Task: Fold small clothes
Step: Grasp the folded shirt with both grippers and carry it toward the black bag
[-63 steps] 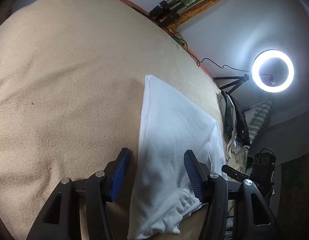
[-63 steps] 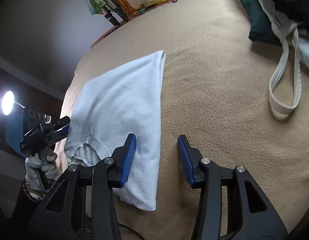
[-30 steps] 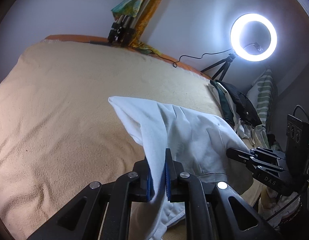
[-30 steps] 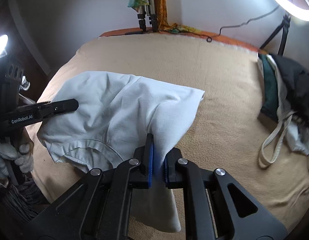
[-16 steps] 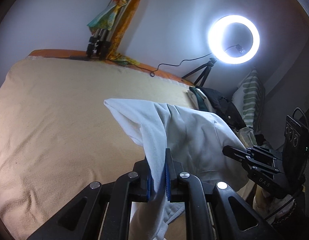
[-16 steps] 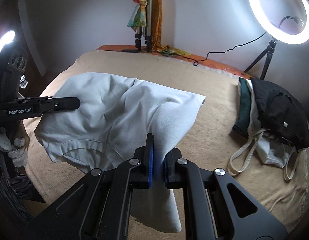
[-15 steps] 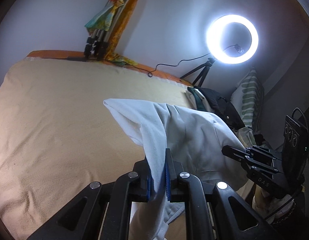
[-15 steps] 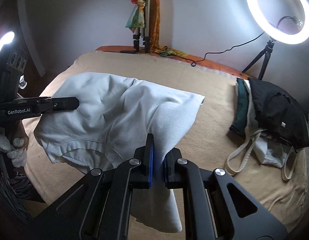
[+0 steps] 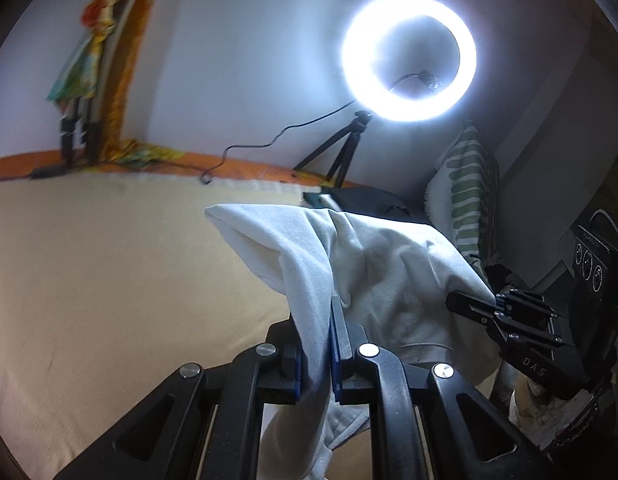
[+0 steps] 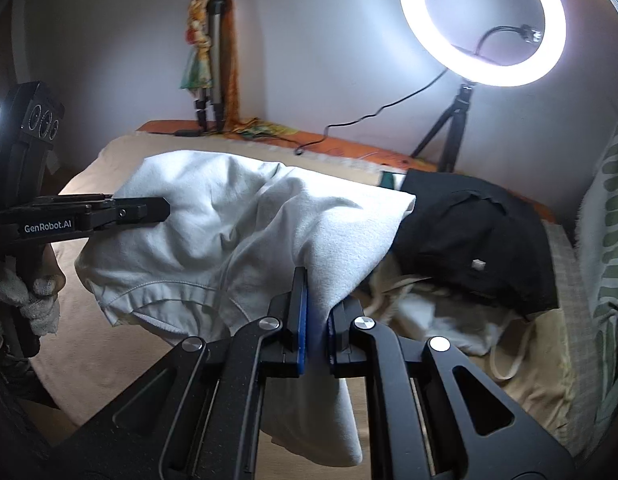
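A white garment (image 9: 373, 272) hangs lifted above the beige blanket (image 9: 109, 280), held at two near corners. My left gripper (image 9: 318, 344) is shut on one edge of it; cloth passes between the blue pads and hangs below. My right gripper (image 10: 317, 320) is shut on the other edge of the white garment (image 10: 229, 232). Each gripper shows in the other's view: the right gripper (image 9: 469, 308) at the garment's right side, the left gripper (image 10: 149, 212) at its left side. The garment's far folded end points toward the wall.
A pile of clothes with a black garment (image 10: 469, 232) and a white strap lies on the bed's right side. A striped pillow (image 9: 469, 184) leans at the right. A lit ring light (image 10: 485, 20) on a tripod and a folded tripod (image 10: 213, 60) stand by the wall.
Both grippers closed on the garment's near edge and lifted it off the blanket. Since half a second ago both have risen and tilted up further with the cloth.
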The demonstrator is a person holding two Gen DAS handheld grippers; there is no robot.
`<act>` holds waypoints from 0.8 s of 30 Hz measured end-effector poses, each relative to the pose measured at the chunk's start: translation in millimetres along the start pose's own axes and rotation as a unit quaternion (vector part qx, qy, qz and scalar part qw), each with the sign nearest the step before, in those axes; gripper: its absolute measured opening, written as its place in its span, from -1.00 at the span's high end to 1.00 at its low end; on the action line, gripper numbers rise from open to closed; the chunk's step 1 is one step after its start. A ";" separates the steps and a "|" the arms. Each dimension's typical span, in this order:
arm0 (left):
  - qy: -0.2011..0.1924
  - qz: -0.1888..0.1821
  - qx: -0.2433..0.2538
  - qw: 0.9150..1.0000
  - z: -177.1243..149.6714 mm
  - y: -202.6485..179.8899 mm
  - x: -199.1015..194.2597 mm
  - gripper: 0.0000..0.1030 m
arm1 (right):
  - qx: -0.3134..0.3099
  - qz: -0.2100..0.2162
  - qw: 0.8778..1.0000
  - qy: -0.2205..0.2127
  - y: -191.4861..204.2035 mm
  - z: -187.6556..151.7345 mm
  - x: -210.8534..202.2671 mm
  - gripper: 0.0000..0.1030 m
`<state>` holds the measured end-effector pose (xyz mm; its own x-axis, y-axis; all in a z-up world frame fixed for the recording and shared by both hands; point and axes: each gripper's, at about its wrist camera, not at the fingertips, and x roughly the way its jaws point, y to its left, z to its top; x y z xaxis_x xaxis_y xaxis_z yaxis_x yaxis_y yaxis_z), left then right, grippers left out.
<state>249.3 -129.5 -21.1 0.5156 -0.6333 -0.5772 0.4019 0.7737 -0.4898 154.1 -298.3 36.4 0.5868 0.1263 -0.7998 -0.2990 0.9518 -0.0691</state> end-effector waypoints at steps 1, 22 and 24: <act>-0.002 -0.003 0.005 1.000 6.2 -6.9 8.4 0.86 | 0.000 -0.007 1.000 -0.001 -8.4 1.3 0.4 0.84; -0.037 -0.020 0.072 0.997 97.2 -114.3 175.1 0.86 | 0.020 -0.155 0.987 -0.018 -195.6 47.2 28.7 0.85; -0.034 -0.015 0.073 0.997 101.1 -115.6 185.9 0.86 | 0.028 -0.153 0.988 -0.017 -207.6 48.0 38.3 0.85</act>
<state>375.2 -334.6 -5.8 0.5493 -0.6577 -0.5154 0.5213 0.7518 -0.4039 274.8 -477.7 48.7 0.6687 -0.1622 -0.7256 -0.0619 0.9604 -0.2717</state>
